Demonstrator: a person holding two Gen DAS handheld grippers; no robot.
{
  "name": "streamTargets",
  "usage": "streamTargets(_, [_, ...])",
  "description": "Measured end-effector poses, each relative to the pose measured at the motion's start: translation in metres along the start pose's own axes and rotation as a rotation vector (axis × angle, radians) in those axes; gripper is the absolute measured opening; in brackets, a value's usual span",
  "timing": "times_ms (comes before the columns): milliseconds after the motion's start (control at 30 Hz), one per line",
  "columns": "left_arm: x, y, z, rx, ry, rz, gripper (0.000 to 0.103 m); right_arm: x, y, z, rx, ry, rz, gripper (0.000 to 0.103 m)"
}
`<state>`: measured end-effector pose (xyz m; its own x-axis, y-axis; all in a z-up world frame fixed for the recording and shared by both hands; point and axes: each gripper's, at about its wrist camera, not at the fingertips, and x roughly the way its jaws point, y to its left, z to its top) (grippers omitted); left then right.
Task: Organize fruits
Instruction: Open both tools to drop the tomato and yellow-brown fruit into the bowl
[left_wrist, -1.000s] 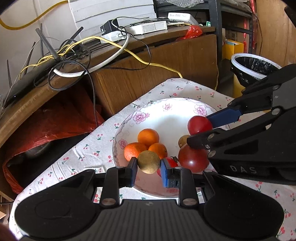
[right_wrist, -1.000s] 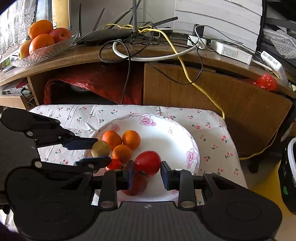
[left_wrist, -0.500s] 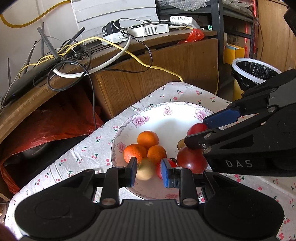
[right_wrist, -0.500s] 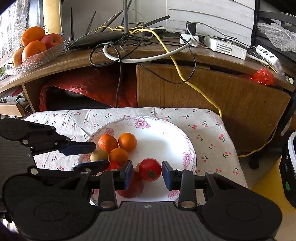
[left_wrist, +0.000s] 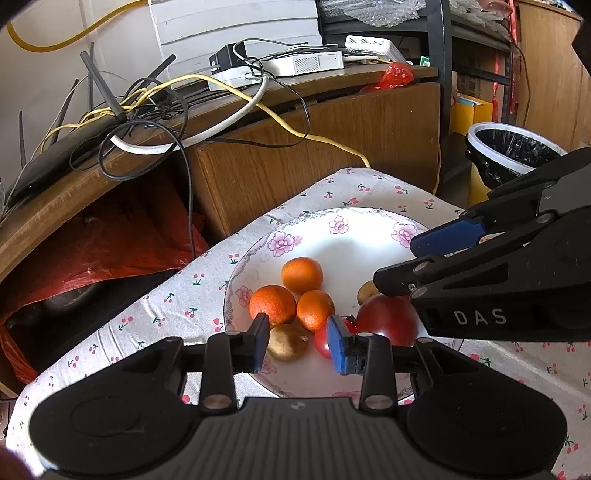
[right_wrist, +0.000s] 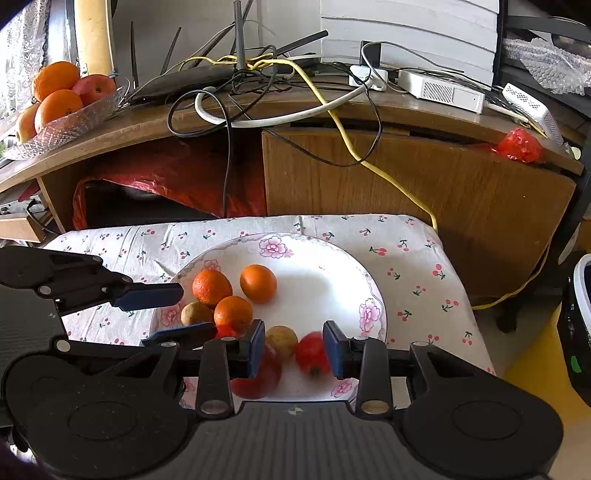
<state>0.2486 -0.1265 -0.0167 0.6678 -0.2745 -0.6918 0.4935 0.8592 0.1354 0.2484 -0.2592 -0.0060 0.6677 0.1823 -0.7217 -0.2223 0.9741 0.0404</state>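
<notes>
Both grippers have just let go over the floral plate.

The left gripper (left_wrist: 297, 345), which a second ago clamped a brown kiwi (left_wrist: 287, 341), now stands with its jaws apart, the kiwi resting on the plate (left_wrist: 354, 229) between them; the right gripper (right_wrist: 293, 349) is likewise spread, and the red tomato (right_wrist: 312, 354) it carried lies blurred on the plate, perhaps rolling. Two more fruits look delivered. The plate holds three oranges (right_wrist: 232, 314), a second kiwi (right_wrist: 282, 339), a large red apple (left_wrist: 386, 319) and a small tomato (left_wrist: 323, 338). A glass bowl (right_wrist: 70, 122) on the wooden shelf holds oranges and an apple.
</notes>
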Motion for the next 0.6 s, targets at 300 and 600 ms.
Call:
streamTargets(300, [-0.0008, -0.0006, 0.0002, -0.003, 0.004, 0.008, 0.044, -0.0009, 0.0004, -0.0006, 0.003, 0.002, -0.005, 0.029])
streamTargets(600, [-0.0059, 0.0021, -0.0012, -0.036, 0.002, 0.017, 0.047, -0.0065, -0.0017, -0.0015, 0.022, -0.004, -0.014, 0.029])
